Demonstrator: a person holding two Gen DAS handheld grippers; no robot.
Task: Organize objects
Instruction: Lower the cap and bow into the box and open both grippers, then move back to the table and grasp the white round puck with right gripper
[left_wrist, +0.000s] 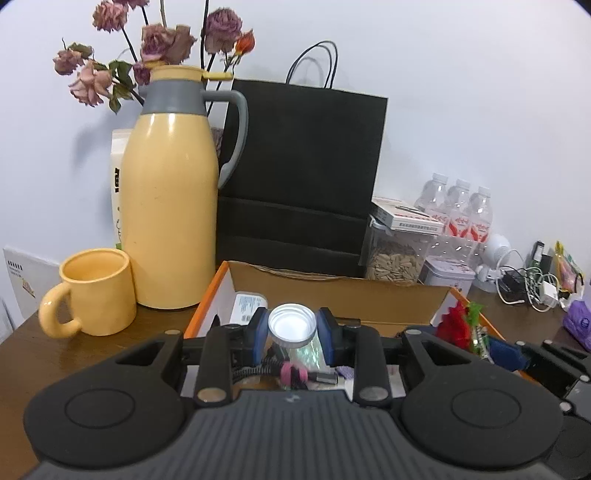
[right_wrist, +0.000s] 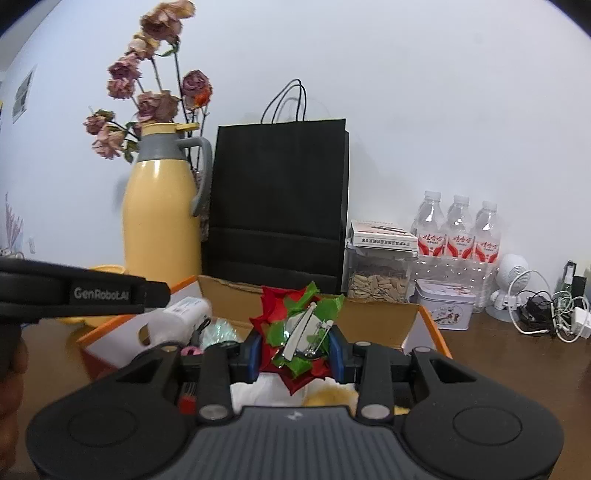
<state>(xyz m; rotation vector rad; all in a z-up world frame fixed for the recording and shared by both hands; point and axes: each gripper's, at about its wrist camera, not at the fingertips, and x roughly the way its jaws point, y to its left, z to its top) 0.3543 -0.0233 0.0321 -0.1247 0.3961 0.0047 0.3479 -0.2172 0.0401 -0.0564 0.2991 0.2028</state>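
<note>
The left hand-held gripper (left_wrist: 291, 328) was closed on a small jar with a silver metal lid (left_wrist: 291, 324), its blue pads pressing the jar from both sides just under the lid. The jar was held above the open cardboard box (left_wrist: 332, 291) with orange edges, which stood on the brown counter (left_wrist: 40, 354) in front of a black paper bag (left_wrist: 303, 177). The right hand-held gripper (right_wrist: 295, 349) was closed on a red and green flower hair clip (right_wrist: 297, 325), also over the same box, near its right side.

It seemed that both things were about to be placed into the box. To do this well, each gripper should probably go down slowly to a free place between the things already lying inside, such as the white bottle (right_wrist: 184, 314), and let go only when the object rests on something. The jar should stay upright, and the two grippers should keep apart from each other. The yellow mug (left_wrist: 92, 291) and the yellow thermos (left_wrist: 170, 192) stood just left of the box, so the left gripper needed care there.
</note>
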